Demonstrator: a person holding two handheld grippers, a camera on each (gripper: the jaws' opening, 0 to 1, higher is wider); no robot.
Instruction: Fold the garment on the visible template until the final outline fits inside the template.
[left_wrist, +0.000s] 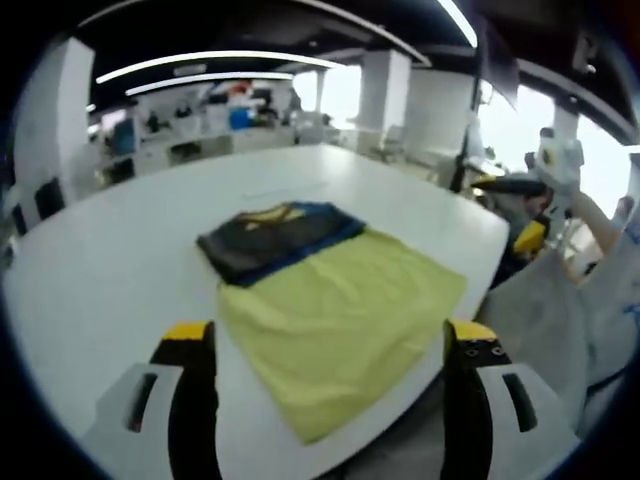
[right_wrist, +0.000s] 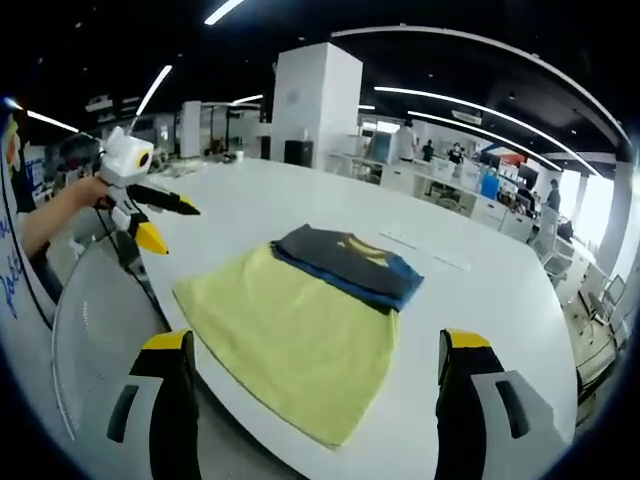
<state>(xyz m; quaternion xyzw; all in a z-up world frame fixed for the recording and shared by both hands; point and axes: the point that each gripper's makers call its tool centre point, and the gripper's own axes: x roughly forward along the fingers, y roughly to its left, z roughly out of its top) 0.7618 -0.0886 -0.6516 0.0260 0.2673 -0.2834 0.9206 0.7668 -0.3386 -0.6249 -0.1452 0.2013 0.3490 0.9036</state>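
Broad white counter (left_wrist: 130, 230) in a bright open office, folded dark garment (left_wrist: 275, 238) touching yellow rectangular template cloth (left_wrist: 345, 315), my left gripper (left_wrist: 330, 345) and right gripper (right_wrist: 318, 350) with fingers spread wide, holding nothing

soft matt cloth garment (left_wrist: 275, 238) and template (left_wrist: 340, 320) on a smooth, faintly glossy table (left_wrist: 120, 260).

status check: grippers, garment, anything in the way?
Both grippers open, empty, held above the white table. Folded dark grey and blue garment lies on the far end of the yellow cloth template, nothing gripping it. No obstruction near it.
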